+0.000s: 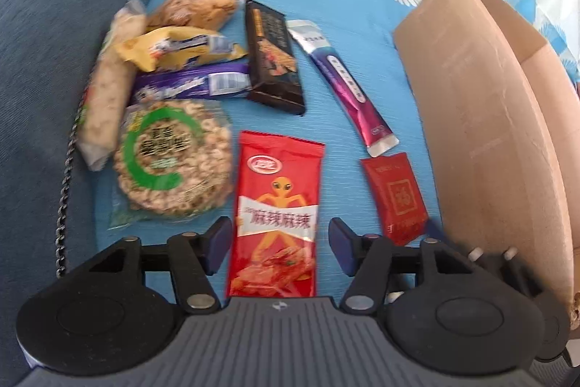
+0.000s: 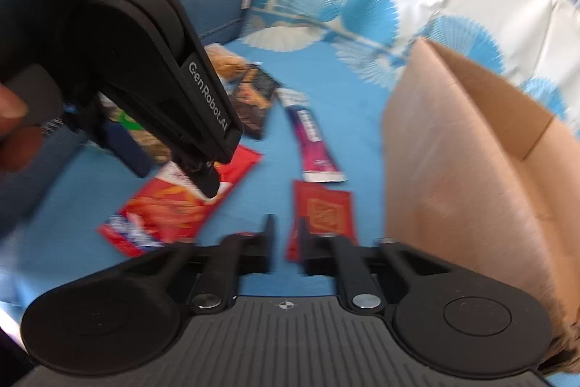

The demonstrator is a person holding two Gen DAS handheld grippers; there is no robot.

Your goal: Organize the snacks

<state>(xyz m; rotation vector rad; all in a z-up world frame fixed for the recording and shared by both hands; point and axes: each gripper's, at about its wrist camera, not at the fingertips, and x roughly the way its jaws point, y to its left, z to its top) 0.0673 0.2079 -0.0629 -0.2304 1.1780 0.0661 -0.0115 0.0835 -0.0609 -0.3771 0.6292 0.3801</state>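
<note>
**Left gripper lines up on the red snack packet beside the box**

The left gripper (image 1: 280,243) hangs wide open over the red snack packet (image 1: 277,216), one finger on each side of it, gripping nothing. To do this step well, I judge it should come straight down with the packet centred between the pads, close across the narrow width, and lift clear of the blue cloth (image 1: 340,6) before swinging toward the cardboard box (image 1: 482,118). The thin film may slip or crumple, so a firm, square pinch matters.

The packet lies left of the box, with a small red sachet (image 1: 395,198) and a purple stick pack (image 1: 348,86) between them. Farther left of the box sits a heap of wrapped snacks, including a round cereal cake (image 1: 172,158).

The right gripper (image 2: 288,243) is nearly closed, a narrow gap between its fingers, holding nothing, with the small red sachet just ahead of it. Only the right wrist view shows the left gripper's body from outside above the packet; only the left wrist view shows the whole heap.
</note>
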